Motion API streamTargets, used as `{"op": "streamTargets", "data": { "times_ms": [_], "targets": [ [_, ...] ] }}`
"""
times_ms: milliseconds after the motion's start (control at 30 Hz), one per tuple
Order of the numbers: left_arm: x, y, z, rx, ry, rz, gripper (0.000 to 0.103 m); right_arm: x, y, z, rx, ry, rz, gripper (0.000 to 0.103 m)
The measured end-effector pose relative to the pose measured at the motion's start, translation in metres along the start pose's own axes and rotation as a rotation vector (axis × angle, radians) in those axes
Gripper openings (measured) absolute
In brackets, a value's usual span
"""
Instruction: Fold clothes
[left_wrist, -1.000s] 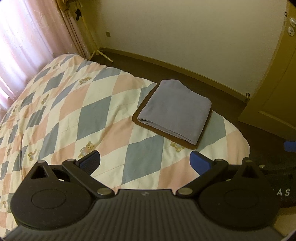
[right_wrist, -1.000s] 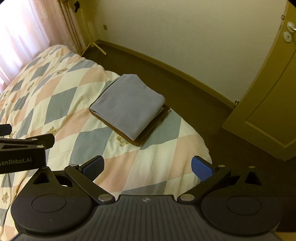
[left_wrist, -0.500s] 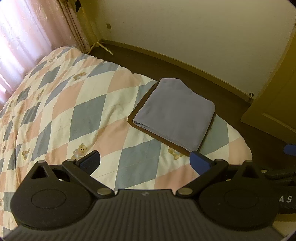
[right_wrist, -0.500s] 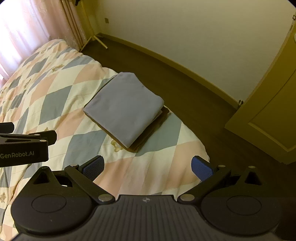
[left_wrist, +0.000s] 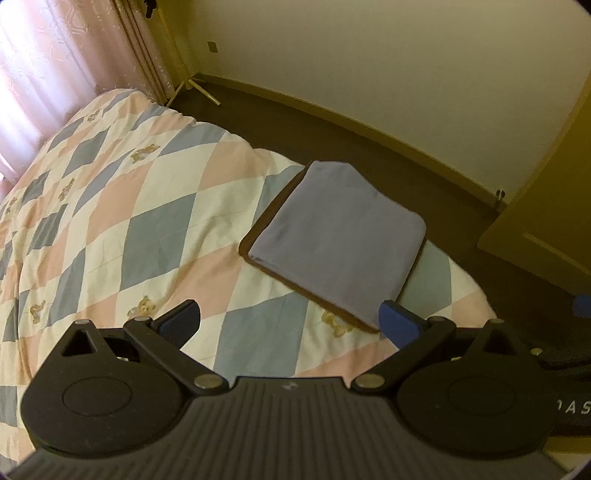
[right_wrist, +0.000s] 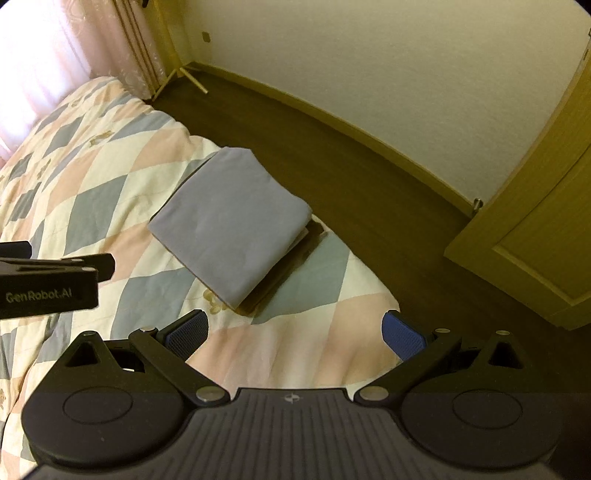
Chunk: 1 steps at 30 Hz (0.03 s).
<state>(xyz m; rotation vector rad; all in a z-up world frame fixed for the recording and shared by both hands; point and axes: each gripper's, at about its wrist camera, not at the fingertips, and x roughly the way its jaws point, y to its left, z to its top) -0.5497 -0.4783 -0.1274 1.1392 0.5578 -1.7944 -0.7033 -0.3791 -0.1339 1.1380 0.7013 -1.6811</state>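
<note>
I see the folded lavender-grey cloth garment (left_wrist: 338, 242) lying flat on top of a folded dark brown garment (right_wrist: 291, 262), whose edge peeks out beneath it, and this stack sits near the corner of the bed's quilt with pink, grey-blue and cream diamonds (left_wrist: 147, 229). My left black gripper with blue finger pads (left_wrist: 290, 321) hovers just short of the stack with its jaws spread wide and nothing between them. My right black gripper with blue finger pads (right_wrist: 295, 330) hangs over the quilt on the near side of the stack, likewise released and empty.
</note>
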Motion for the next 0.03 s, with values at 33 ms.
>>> {"op": "streamTargets", "data": {
  "times_ms": [33],
  "targets": [
    [-0.001,-0.0008,0.0024,-0.005,-0.005,0.004,0.102,0.0009,-0.0026,0.0015,0.002,0.0,0.001,0.103]
  ]
}}
